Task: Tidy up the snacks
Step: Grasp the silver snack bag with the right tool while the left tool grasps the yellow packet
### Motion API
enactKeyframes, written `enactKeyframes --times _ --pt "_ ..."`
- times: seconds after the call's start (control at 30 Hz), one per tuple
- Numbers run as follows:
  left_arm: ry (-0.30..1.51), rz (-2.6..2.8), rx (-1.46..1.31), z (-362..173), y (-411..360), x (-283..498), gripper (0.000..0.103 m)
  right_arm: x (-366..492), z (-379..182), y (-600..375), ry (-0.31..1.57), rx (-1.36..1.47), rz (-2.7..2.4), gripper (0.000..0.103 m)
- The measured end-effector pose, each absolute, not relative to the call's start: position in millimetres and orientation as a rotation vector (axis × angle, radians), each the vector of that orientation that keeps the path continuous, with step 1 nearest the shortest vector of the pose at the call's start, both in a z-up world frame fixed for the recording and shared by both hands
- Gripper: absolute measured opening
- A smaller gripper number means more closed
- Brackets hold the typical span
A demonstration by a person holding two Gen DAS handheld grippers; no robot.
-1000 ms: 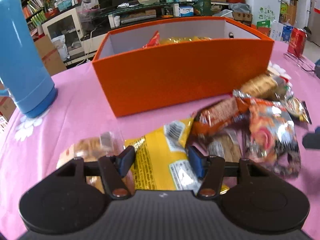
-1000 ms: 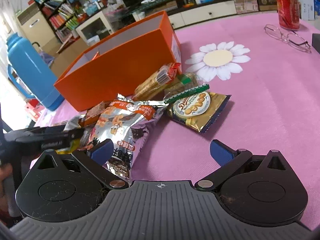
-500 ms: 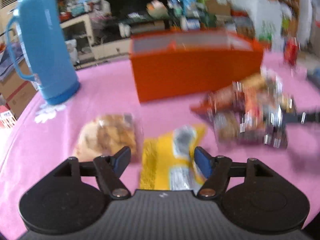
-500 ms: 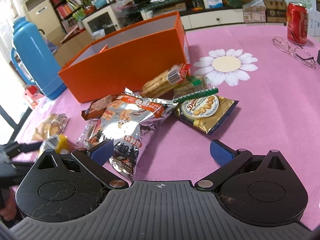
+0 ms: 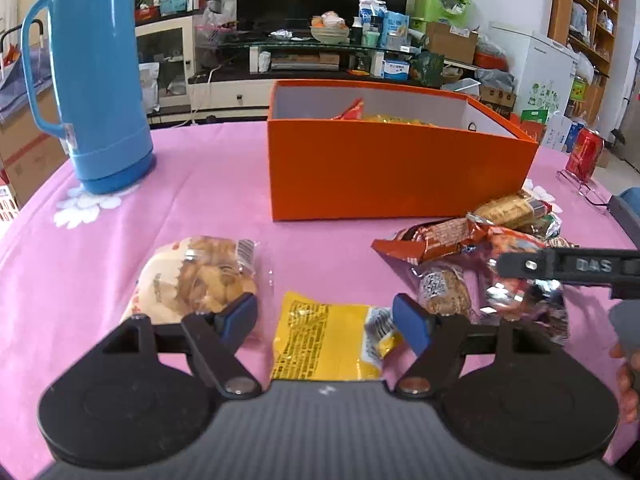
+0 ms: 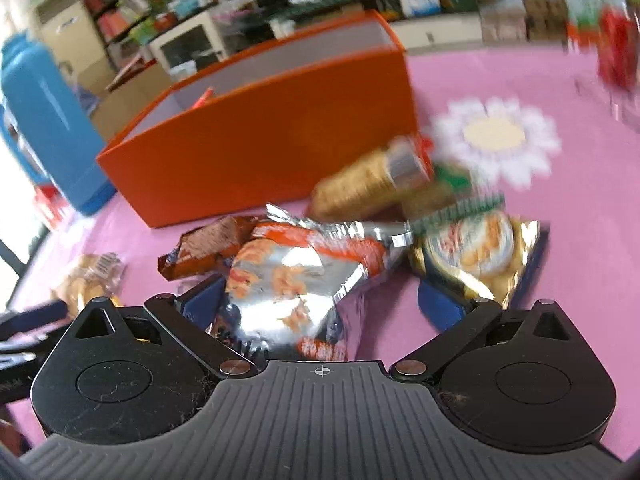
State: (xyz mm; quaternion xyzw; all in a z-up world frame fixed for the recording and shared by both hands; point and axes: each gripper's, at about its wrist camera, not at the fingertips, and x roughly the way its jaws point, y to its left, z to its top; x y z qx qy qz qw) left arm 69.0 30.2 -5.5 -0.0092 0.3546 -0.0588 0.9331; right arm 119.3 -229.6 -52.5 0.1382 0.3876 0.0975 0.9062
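While the left gripper [image 5: 324,320] has pulled back, open, from the yellow bag [image 5: 328,340] on the table [image 5: 200,208], the right gripper [image 6: 320,304] has moved in, fingers spread around the silver bag [image 6: 296,280]. It may go next into the box [image 5: 400,168].

We are looking at an open orange box [image 5: 400,172] standing on the pink cloth, already holding a few packets. In front of it, snacks are lying flat: a clear bag of biscuits [image 5: 200,276], a yellow packet [image 5: 324,336] face down, a silver-orange bag [image 6: 304,280] overlapping a brown wrapper [image 6: 208,246], a round cracker roll [image 6: 368,184], and a gold cookie pack [image 6: 480,248].
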Motion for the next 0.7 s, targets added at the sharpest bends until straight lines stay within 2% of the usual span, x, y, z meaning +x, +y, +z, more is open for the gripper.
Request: enactKeyframes --times 0.43,0.7 --pt "0.813 -0.149 0.079 -23.7 32.2 58.2 0.078 65.8 -50.1 -281.2 0.845 0.22 0.197 0.094" --pt "0.865 -0.16 0.06 -36.6 19.5 78.6 0.081 68.7 -42.7 -261.4 0.815 0.119 0.226 0.094"
